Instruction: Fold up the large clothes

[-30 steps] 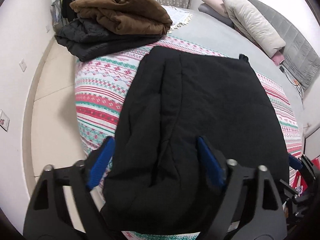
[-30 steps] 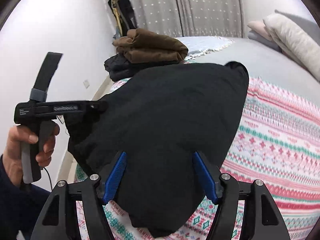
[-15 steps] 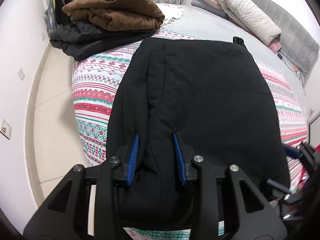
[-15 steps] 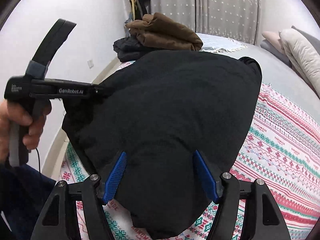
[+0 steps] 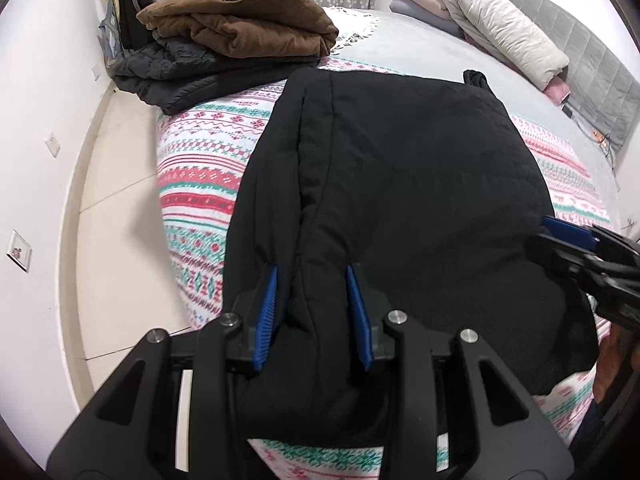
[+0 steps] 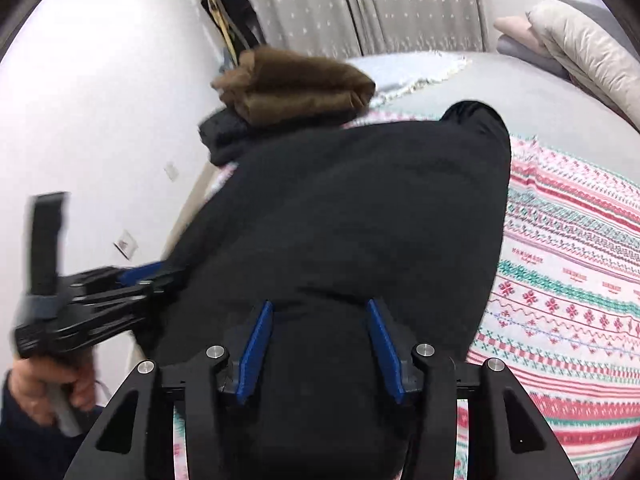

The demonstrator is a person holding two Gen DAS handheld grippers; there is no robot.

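**Both grippers working the near hem of a black padded coat on the bed**

The left gripper (image 5: 312,312) is pinching a raised fold at the near-left edge of the black coat (image 5: 400,184), its blue pads pressing into the bunched fabric from both sides. A long seam is running from that fold up toward the coat's far edge. The coat is lying flat and roughly rectangular, matte and softly quilted, its near hem hanging just over the bed's corner. The right gripper (image 6: 320,344) is closing its jaws around the near-right part of the hem; thick black fabric is sitting between the blue pads, though whether they are already pressing on it cannot be told.

The coat is resting on a patterned blanket (image 5: 200,184) striped in red, green and white, which is covering the near end of a grey bed (image 5: 420,48). At the far left corner, a brown jacket (image 5: 240,20) is sitting folded on a dark jacket (image 5: 180,76). Pillows (image 5: 500,28) are lining the far right side. A pale tiled floor (image 5: 116,208) is showing on the left, and dotted curtains (image 6: 380,4) are hanging beyond the bed.
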